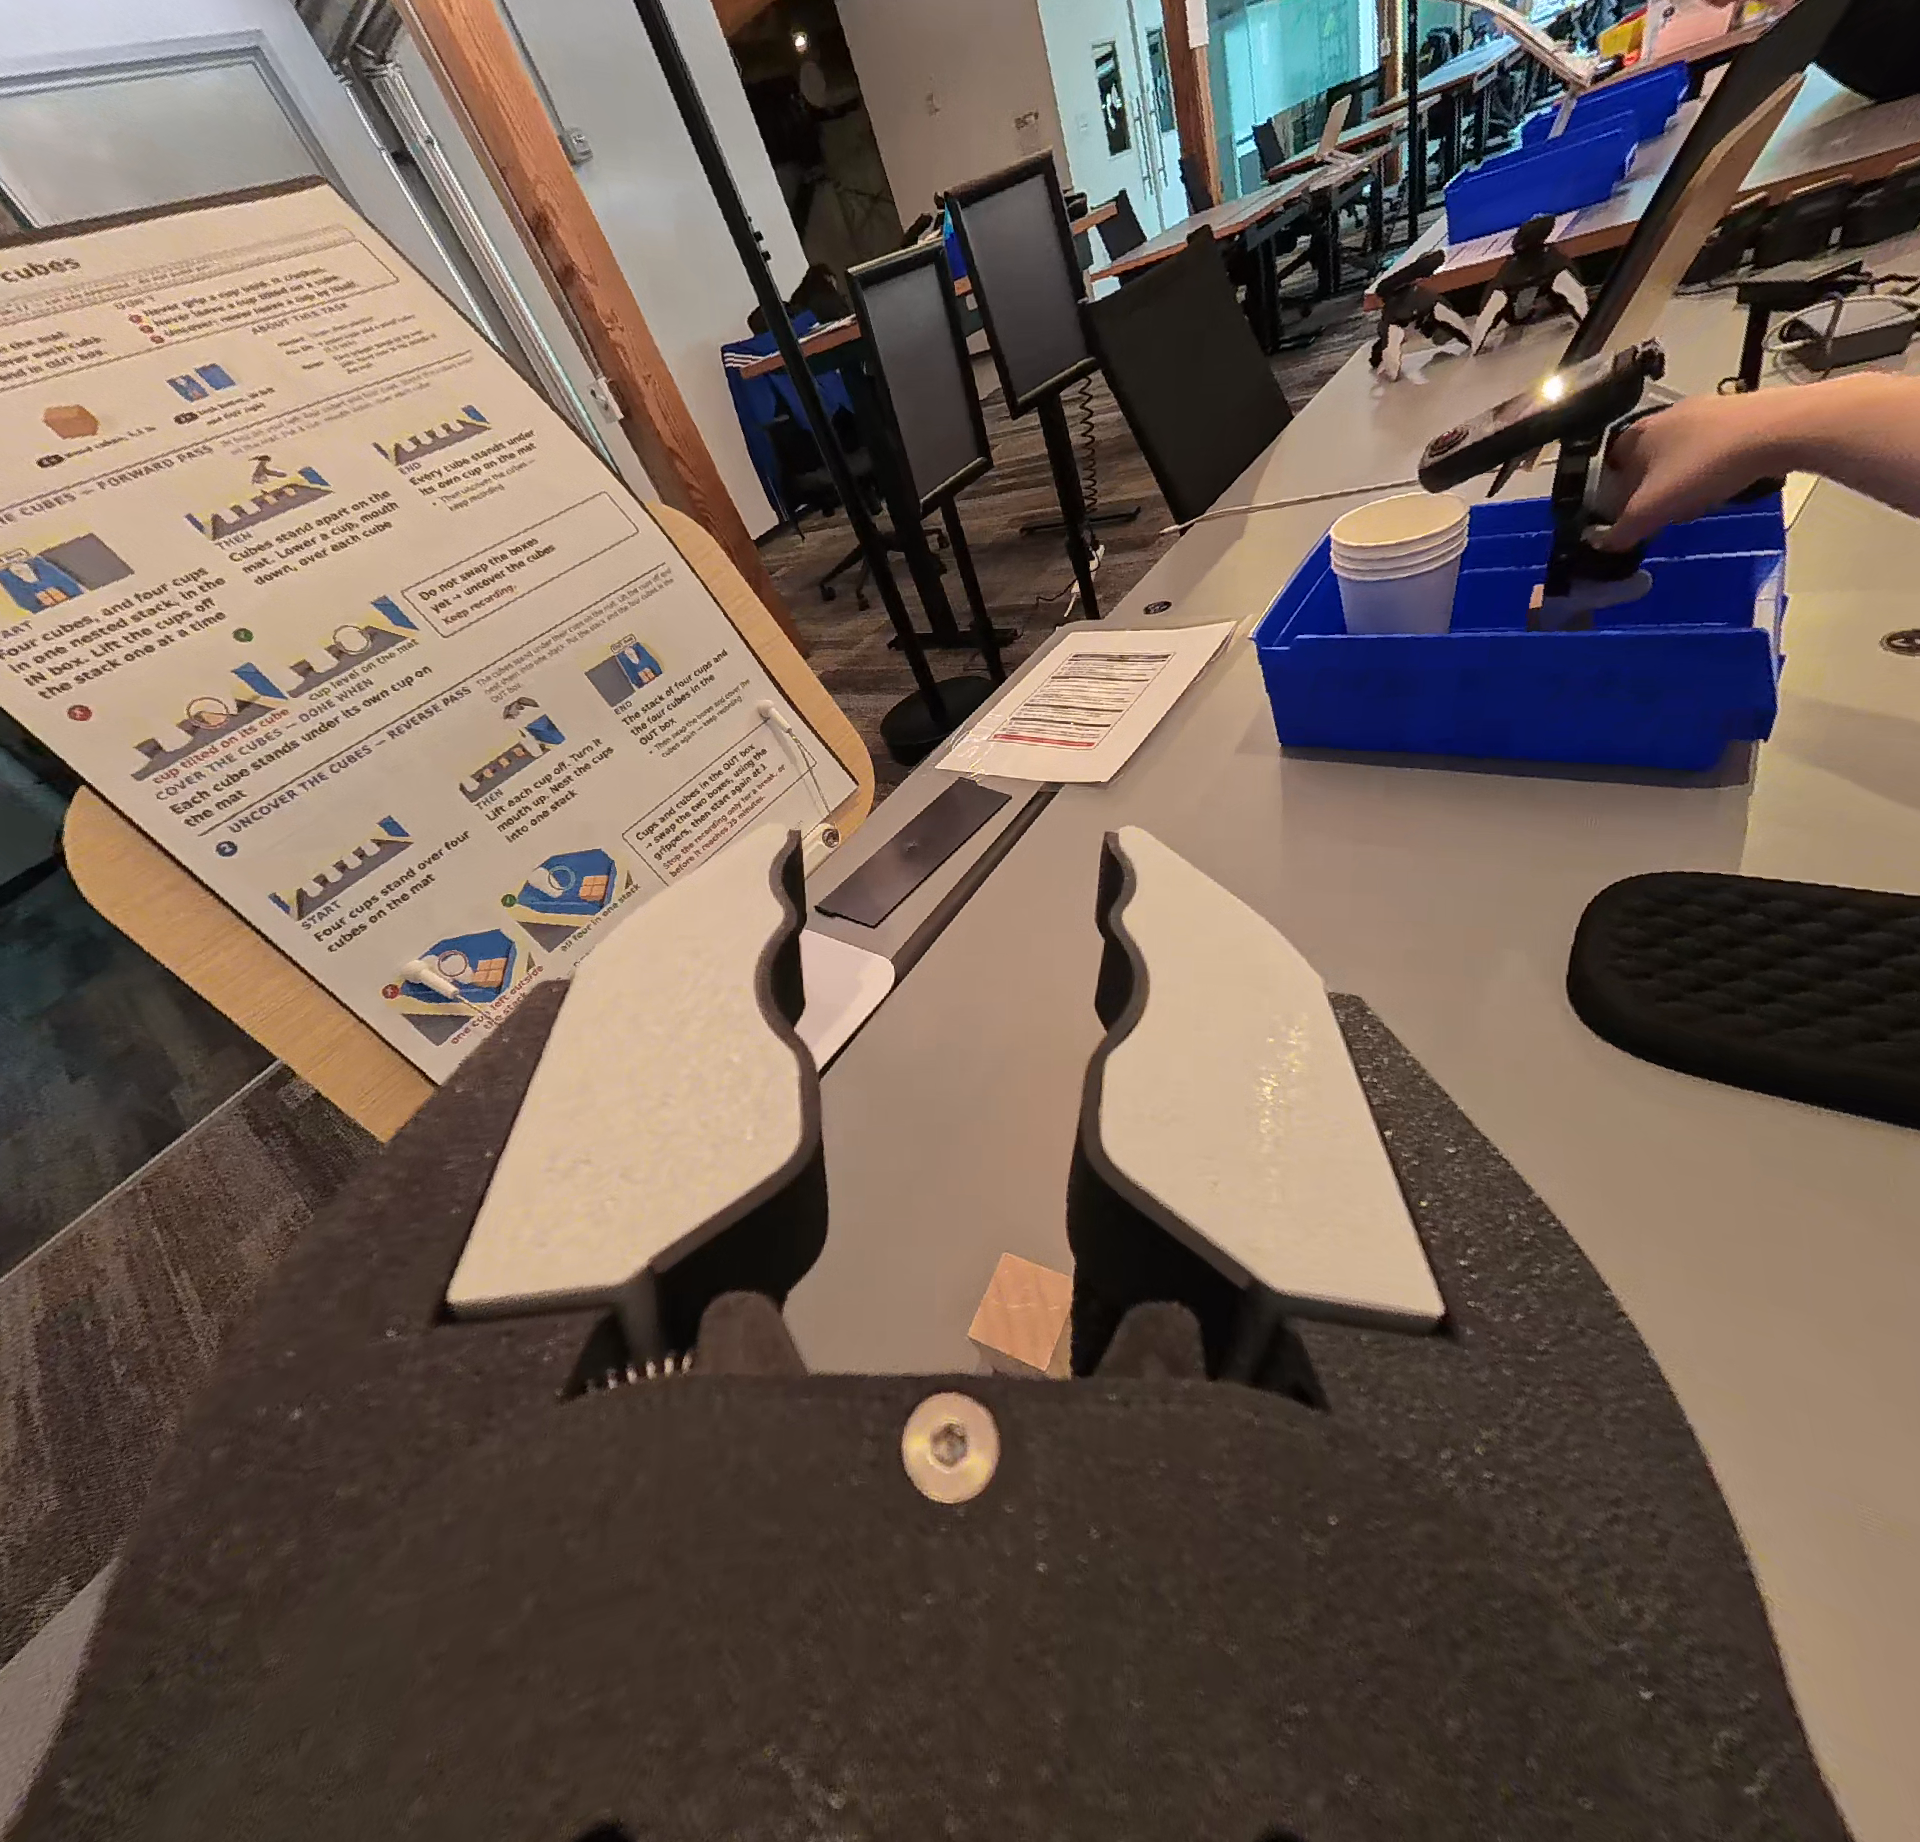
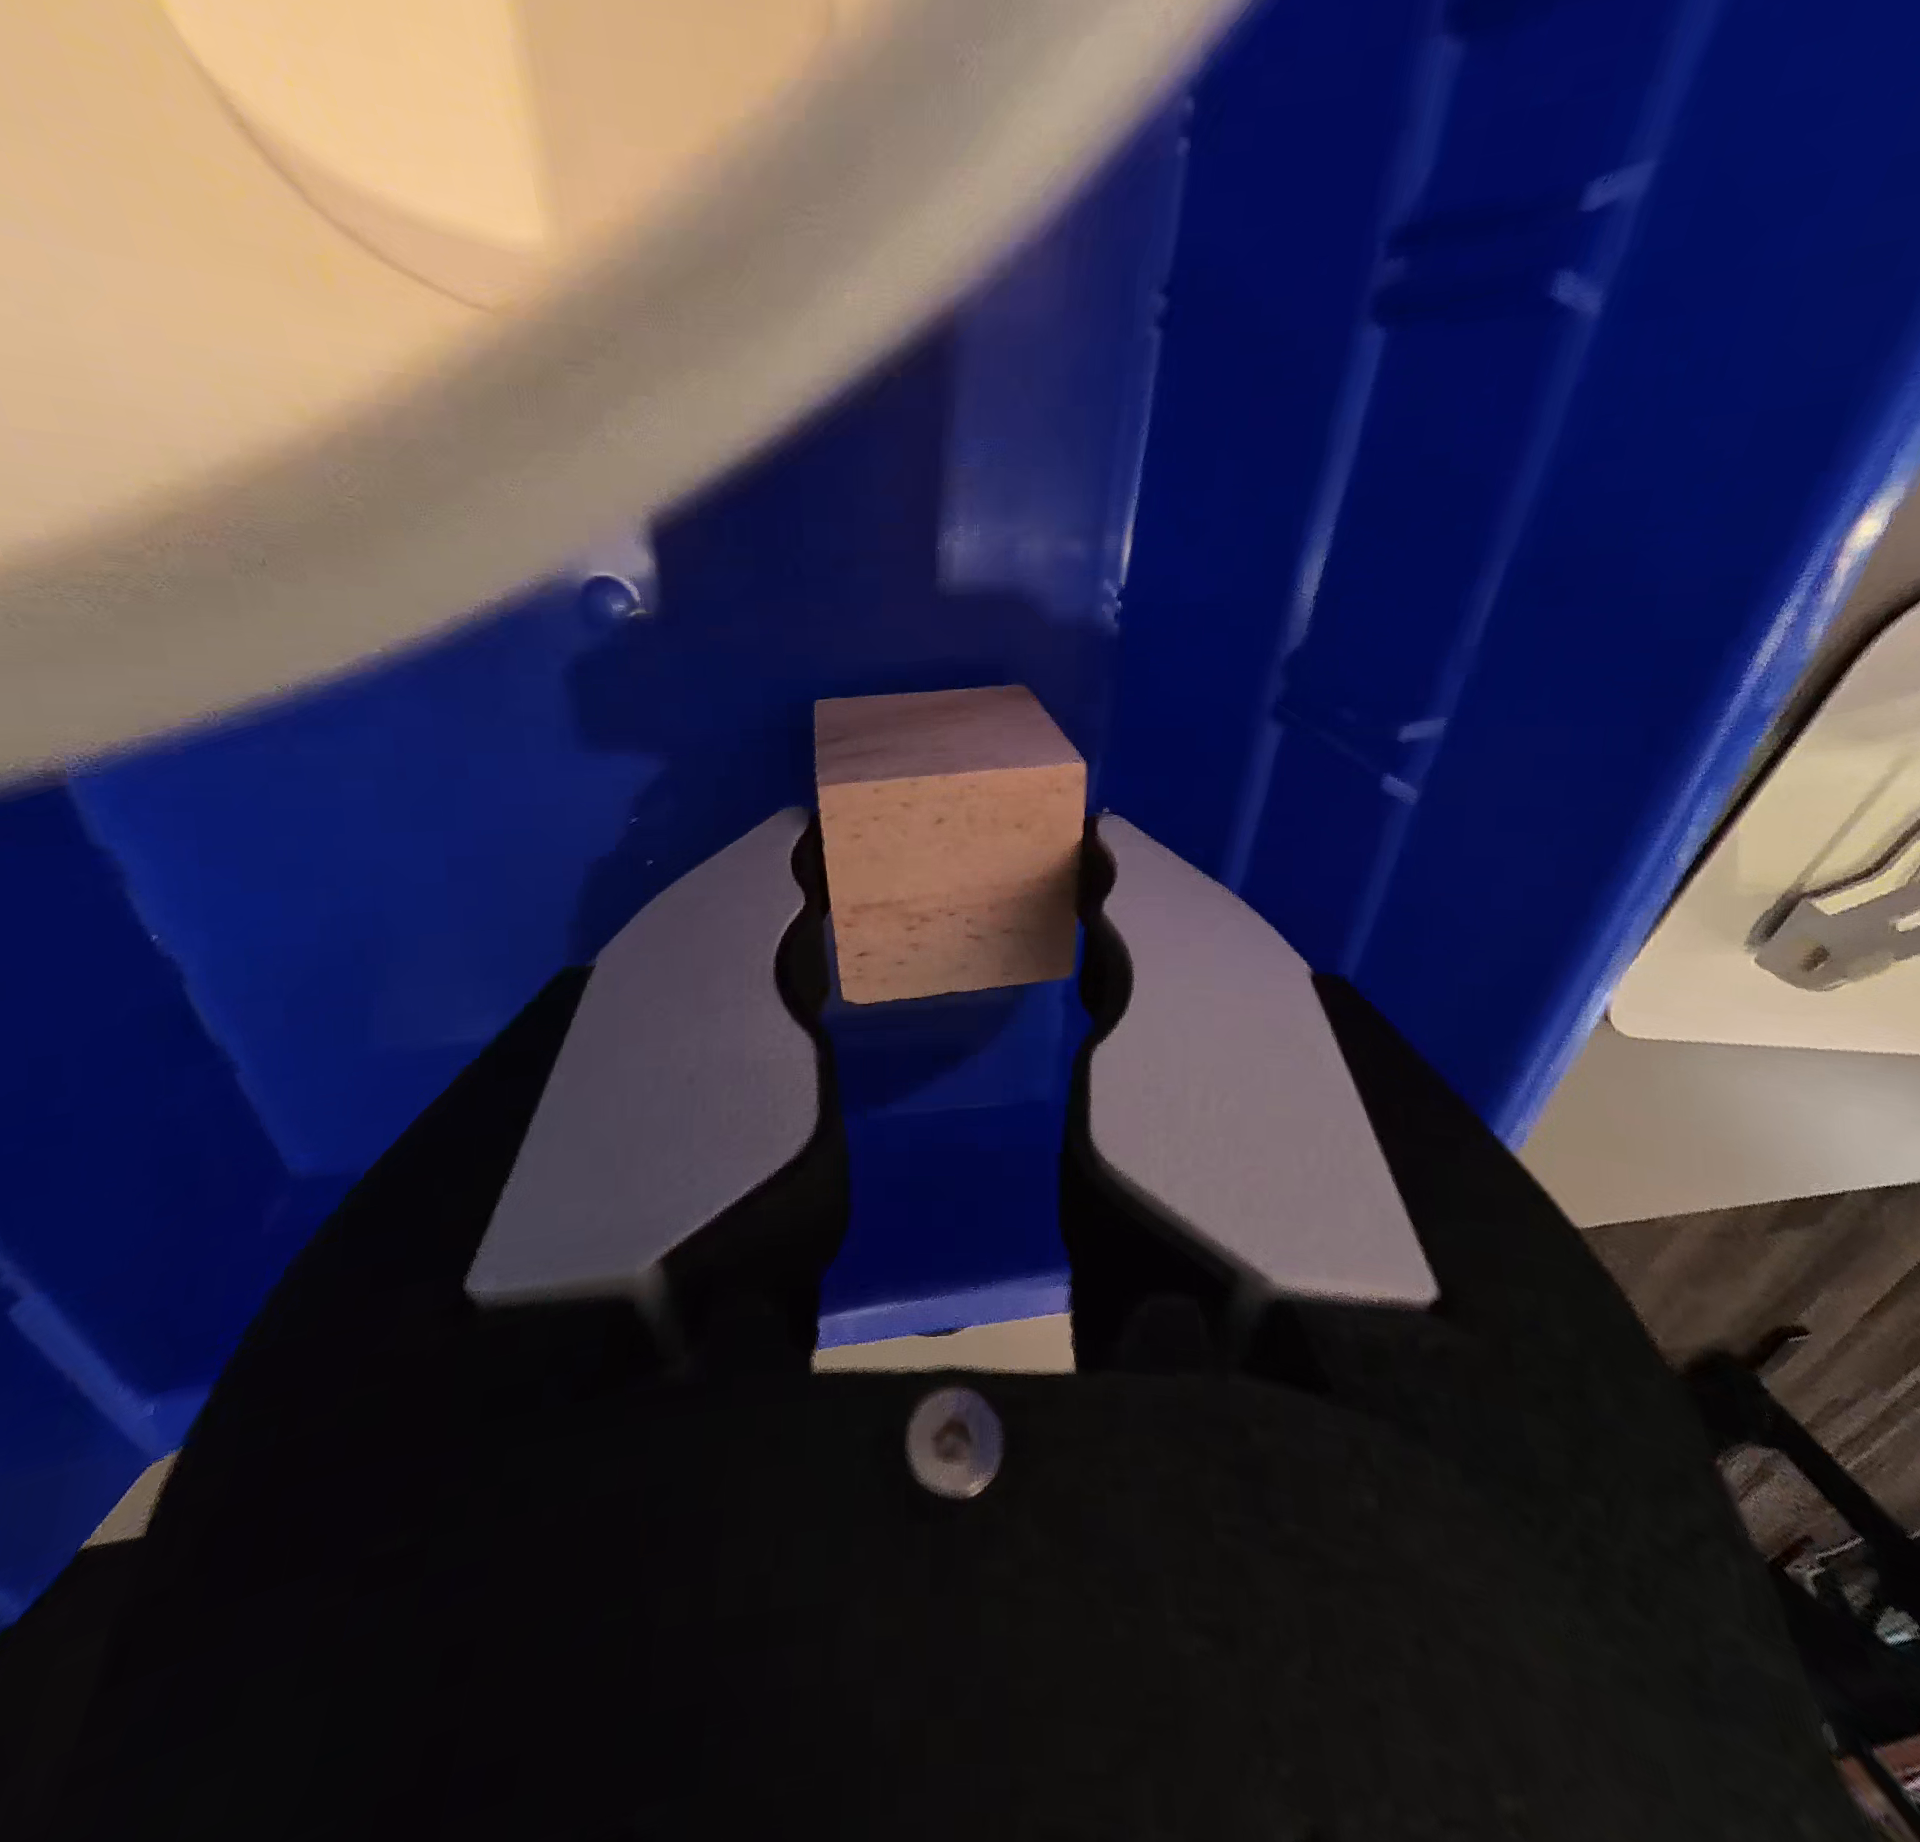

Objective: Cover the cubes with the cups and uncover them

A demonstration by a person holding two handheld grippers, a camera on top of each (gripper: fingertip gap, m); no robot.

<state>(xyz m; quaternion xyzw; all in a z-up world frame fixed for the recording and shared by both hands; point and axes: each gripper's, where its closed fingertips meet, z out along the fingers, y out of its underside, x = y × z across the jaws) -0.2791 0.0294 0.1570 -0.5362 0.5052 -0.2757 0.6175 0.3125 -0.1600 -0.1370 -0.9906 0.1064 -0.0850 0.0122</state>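
Jaws of the right gripper (image 2: 948,836) clamp a wooden cube (image 2: 951,857) inside the blue bin (image 2: 1299,545), beside stacked cups (image 1: 1397,561); left gripper (image 1: 951,847) gapes wide, empty, above the tabletop (image 1: 1351,857).

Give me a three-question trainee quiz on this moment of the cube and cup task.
1. True or false: the right gripper is shut on a wooden cube.
2. The stack of paper cups stands in: A) the blue bin; B) the black mat.
3. Fill in: the left gripper is ____.

Key: 1 true; 2 A; 3 open.
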